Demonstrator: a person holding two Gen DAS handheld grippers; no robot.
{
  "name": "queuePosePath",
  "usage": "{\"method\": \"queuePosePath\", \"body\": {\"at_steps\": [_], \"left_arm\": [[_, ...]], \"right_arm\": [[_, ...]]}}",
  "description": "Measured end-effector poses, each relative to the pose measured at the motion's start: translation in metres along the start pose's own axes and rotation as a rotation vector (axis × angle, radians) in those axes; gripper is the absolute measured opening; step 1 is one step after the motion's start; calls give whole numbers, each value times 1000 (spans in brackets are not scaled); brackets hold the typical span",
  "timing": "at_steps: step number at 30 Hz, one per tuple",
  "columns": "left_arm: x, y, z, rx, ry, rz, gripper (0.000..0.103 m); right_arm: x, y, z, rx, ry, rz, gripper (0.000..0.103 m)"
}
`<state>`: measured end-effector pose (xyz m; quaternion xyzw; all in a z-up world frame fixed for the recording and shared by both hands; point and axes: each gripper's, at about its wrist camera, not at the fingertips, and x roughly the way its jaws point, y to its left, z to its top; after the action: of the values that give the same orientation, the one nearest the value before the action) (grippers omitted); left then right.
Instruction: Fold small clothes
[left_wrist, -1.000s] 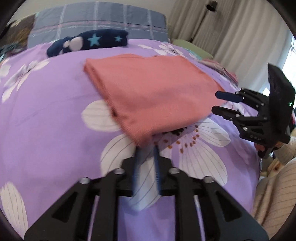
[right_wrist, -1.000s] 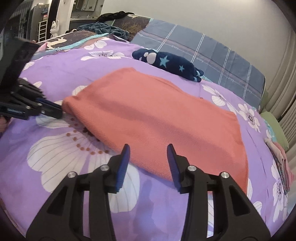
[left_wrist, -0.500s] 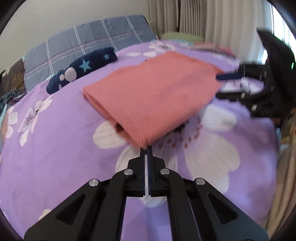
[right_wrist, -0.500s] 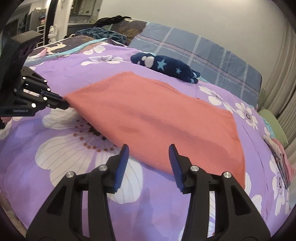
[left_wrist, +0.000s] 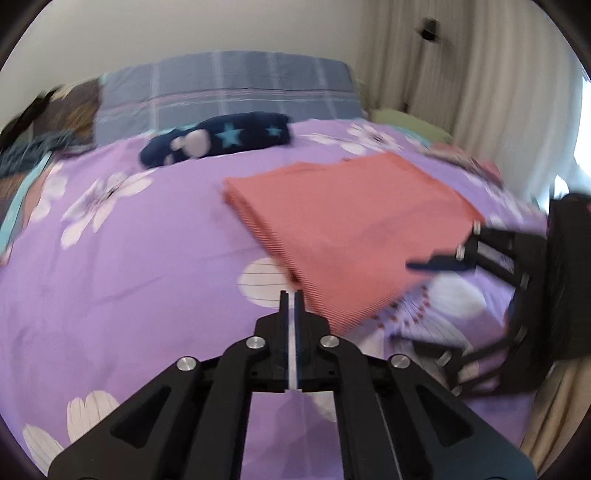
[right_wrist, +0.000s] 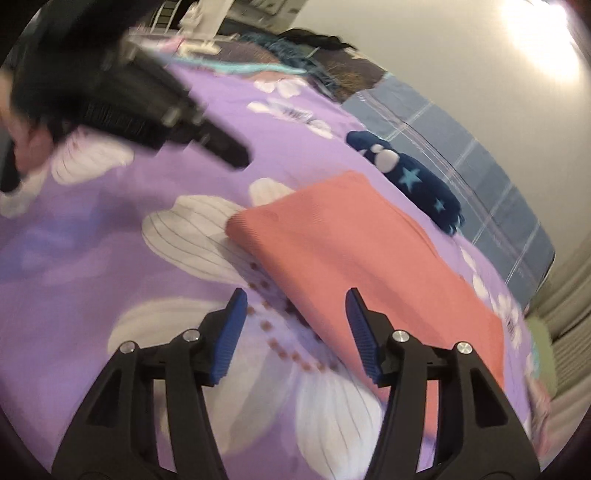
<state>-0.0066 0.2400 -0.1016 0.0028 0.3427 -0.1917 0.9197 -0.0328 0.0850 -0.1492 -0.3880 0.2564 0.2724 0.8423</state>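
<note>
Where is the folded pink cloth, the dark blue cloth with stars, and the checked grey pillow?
Folded pink cloth (left_wrist: 343, 229): left wrist view, middle of its top face.
Dark blue cloth with stars (left_wrist: 221, 138): left wrist view, by the light blue star.
Checked grey pillow (left_wrist: 229, 88): left wrist view, middle of its front.

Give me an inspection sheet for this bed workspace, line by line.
Surface: purple bedspread with large white flowers; no hard table in view.
Job's things: one salmon-pink garment lying folded flat on the bedspread, held by neither gripper.
Clutter: navy star-print garment bundled near the grey plaid pillow; folded clothes at the far bed edge, blurred.
Grippers: left gripper shut, nothing between its jaws, just beside the pink garment's near corner. Right gripper open, jaws have just been opening, poised at the garment's near edge with nothing gripped.
Cables: nothing seen.
Surroundings: beige curtains, plain wall.
</note>
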Motion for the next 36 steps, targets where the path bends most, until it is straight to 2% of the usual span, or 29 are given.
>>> {"method": "queuePosePath", "body": {"at_steps": [1,3,4,6,8,9,10,11,13,17,19,21,26,27,28,29,30,32,33,36], "left_arm": [[0,6,0,-33,-2,2,9],[-1,19,-3,-103,-11,-7,17],[-1,26,-5,-147,-14,-22,24],[3,37,-5,-213,-19,-29,29],[6,47,-4,-264,-24,-40,36],[8,51,-3,-290,-27,-53,36],[10,56,-1,-314,-28,-69,37],[13,60,2,-342,-23,-98,45],[20,65,6,-366,-14,-151,56],[54,67,24,-404,39,-306,62],[86,66,37,-434,97,-367,62],[116,66,49,-459,141,-357,62],[162,73,84,-501,120,-358,61],[168,74,88,-498,110,-348,55],[175,74,91,-491,108,-330,40],[185,75,93,-491,118,-305,21],[189,80,94,-504,125,-312,15],[195,88,91,-562,116,-366,11],[193,90,90,-565,113,-370,11],[189,81,96,-522,119,-320,11]], "right_arm": [[9,7,3,-35,32,-26,58],[14,18,11,-83,31,-92,58],[16,20,14,-94,38,-105,58],[21,28,25,-115,43,-144,58],[28,35,33,-130,31,-174,54],[32,36,36,-126,28,-183,47],[35,37,38,-118,30,-186,37],[38,37,40,-106,41,-171,22],[38,38,39,-94,49,-134,7],[20,24,34,-17,-8,-59,4],[13,16,36,14,-31,-40,4],[12,15,36,21,-29,-31,4],[21,17,35,27,-3,-13,4],[22,15,36,39,-1,-8,4],[22,16,36,48,0,-3,4],[21,14,36,61,0,5,4],[20,13,35,71,-3,12,4],[19,8,34,92,-10,28,4],[18,7,34,100,-13,33,4],[15,-5,33,156,-26,77,4]]}}
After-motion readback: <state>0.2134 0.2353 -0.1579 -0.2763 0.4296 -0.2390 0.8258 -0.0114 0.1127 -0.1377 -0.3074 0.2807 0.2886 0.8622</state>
